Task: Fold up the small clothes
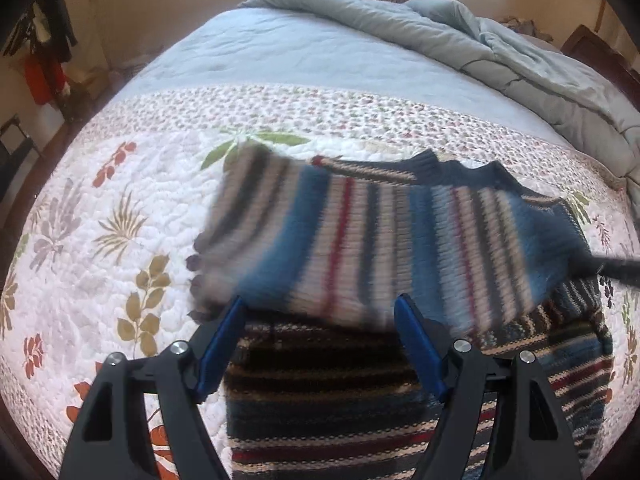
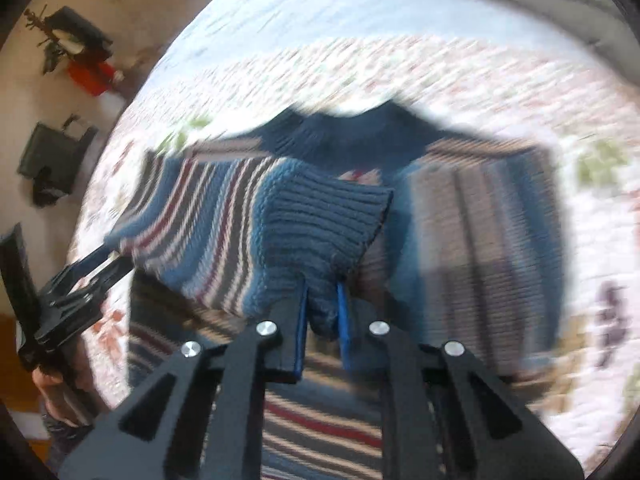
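A small striped knit sweater (image 1: 360, 240) in blue, cream, red and dark bands lies on the bed, with one part lifted and blurred above the rest. My left gripper (image 1: 320, 312) is open, its blue pads at the lifted edge with nothing between them. In the right wrist view my right gripper (image 2: 324, 300) is shut on a blue ribbed part of the sweater (image 2: 320, 224) and holds it above the body of the garment. The left gripper (image 2: 80, 280) shows at the left there, beside the lifted fold. The right gripper's tip (image 1: 616, 268) enters the left wrist view at the right.
The bed has a white floral quilt (image 1: 120, 208), a pale blue sheet (image 1: 280, 48) and a bunched grey-blue duvet (image 1: 520, 52) at the far right. Floor, dark furniture and red clothing (image 1: 40, 76) lie past the bed's left edge.
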`<state>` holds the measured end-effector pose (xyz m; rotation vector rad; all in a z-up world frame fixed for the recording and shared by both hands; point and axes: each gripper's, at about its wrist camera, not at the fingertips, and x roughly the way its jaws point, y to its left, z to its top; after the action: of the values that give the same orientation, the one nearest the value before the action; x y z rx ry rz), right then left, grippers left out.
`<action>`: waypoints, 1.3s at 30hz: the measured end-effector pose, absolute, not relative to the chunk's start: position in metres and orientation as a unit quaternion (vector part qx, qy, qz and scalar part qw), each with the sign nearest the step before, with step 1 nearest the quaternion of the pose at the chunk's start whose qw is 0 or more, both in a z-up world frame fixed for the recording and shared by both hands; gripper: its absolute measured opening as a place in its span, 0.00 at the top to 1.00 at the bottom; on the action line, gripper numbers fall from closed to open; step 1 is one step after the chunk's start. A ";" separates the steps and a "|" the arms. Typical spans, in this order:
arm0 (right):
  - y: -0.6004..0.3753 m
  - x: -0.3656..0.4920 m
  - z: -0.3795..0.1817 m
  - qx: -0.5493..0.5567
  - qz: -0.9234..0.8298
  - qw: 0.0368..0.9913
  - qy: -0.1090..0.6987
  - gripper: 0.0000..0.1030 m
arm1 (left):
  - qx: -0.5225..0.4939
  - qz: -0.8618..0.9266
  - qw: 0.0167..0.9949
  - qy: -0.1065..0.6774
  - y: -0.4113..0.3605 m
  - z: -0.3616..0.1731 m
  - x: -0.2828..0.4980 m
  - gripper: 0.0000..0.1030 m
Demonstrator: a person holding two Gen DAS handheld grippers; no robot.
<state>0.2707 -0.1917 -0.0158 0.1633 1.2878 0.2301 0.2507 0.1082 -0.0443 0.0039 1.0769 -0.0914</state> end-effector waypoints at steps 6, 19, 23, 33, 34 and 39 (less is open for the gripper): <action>-0.260 0.279 -0.028 0.074 0.035 0.788 0.610 0.87 | 0.013 -0.048 0.847 0.530 0.087 -0.063 0.258 0.23; -0.266 0.267 -0.050 0.051 0.011 0.799 0.599 0.62 | 0.054 -0.039 0.834 0.549 0.067 -0.091 0.259 0.20; -0.271 0.268 -0.074 0.043 -0.017 0.779 0.626 0.61 | 0.043 -0.038 0.828 0.558 0.069 -0.101 0.264 0.17; -0.287 0.178 -0.033 0.100 0.039 0.788 0.606 0.57 | 0.016 -0.035 0.829 0.557 0.101 -0.073 0.191 0.18; -0.288 0.162 -0.033 0.102 0.047 0.783 0.611 0.57 | 0.013 -0.034 0.828 0.560 0.104 -0.074 0.179 0.18; -0.282 0.087 -0.040 0.103 0.057 0.764 0.635 0.56 | 0.007 -0.019 0.815 0.579 0.114 -0.086 0.124 0.18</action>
<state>0.0868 -0.2815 -0.0402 0.2249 1.3804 0.1245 0.1239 0.1139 -0.0856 0.0147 1.2347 -0.0415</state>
